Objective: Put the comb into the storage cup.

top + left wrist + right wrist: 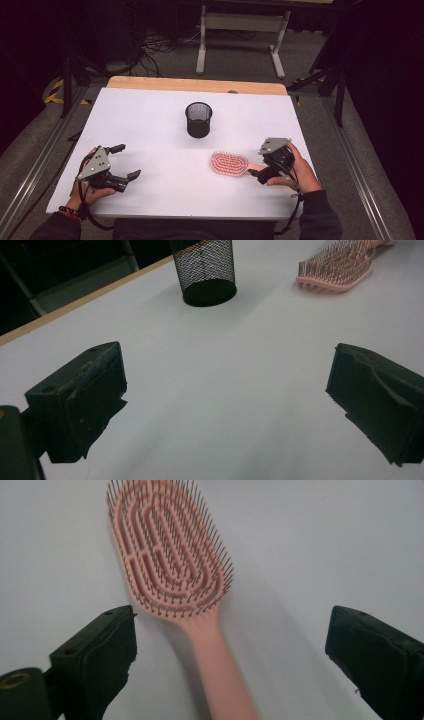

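right tool (230, 650) agape astride pink hairbrush (170, 560) handle; mesh cup (198, 119) mid-table

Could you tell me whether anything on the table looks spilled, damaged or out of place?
Nothing stands out. The black mesh cup stands upright, the pink hairbrush lies flat with bristles up, and the white table shows no spill. Both the left hand-held gripper and the right hand-held gripper are open.
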A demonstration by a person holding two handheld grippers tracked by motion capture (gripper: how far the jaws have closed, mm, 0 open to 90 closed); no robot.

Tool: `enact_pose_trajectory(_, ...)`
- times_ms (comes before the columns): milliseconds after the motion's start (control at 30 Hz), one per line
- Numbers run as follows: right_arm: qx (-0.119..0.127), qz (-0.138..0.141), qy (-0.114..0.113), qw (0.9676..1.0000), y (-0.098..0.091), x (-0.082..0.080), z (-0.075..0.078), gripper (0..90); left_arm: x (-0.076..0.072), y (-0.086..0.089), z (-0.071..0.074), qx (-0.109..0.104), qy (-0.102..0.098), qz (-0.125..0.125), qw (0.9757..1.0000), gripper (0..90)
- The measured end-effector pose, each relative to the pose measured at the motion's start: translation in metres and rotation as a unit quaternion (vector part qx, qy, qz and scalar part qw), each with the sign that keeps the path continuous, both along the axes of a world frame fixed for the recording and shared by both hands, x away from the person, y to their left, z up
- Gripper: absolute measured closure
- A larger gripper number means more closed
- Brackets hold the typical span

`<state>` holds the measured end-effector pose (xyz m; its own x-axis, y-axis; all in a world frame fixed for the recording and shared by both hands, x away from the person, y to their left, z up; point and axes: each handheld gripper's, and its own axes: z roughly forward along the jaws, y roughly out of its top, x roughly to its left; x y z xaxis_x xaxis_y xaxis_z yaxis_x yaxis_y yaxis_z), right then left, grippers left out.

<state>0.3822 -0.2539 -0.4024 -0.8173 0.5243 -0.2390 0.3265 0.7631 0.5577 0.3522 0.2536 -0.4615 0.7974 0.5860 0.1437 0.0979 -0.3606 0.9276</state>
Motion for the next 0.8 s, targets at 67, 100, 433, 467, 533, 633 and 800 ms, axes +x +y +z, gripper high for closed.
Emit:
enact_pose_trajectory(67, -0.044, 0.009, 0.03, 0.9985, 0.009, 0.009, -0.006, 10.1, 0.0, 0.0, 0.0, 0.0, 0.001, -0.001, 1.0, 3.4)
enact_pose_trajectory(100, -0.059, 0.007, 0.039, 0.9975, 0.011, 0.012, -0.008, 11.1, 0.0, 0.0, 0.0, -0.001, 0.002, -0.002, 1.0, 3.4)
enact_pose_trajectory(433, -0.092, 0.018, 0.119, 0.9884, 0.012, 0.041, -0.029, 35.8, 0.001, -0.002, -0.002, 0.001, 0.004, 0.001, 1.0, 5.3)
enact_pose_trajectory(467, -0.093, 0.021, 0.119, 0.9883, 0.012, 0.04, -0.029, 37.6, 0.001, -0.002, -0.002, 0.001, 0.005, 0.001, 1.0, 5.4)
enact_pose_trajectory(533, -0.09, 0.027, 0.119, 0.9884, 0.013, 0.039, -0.029, 40.7, 0.002, -0.003, -0.003, 0.003, 0.008, -0.002, 1.0, 5.4)
enact_pose_trajectory(633, -0.084, 0.043, 0.12, 0.9883, 0.016, 0.038, -0.029, 51.3, 0.002, -0.004, -0.004, 0.007, 0.012, -0.004, 0.9999, 5.7)
enact_pose_trajectory(800, -0.083, 0.068, 0.122, 0.9868, 0.018, 0.034, -0.029, 65.9, 0.002, -0.004, -0.004, 0.008, 0.015, -0.005, 0.9998, 6.0)
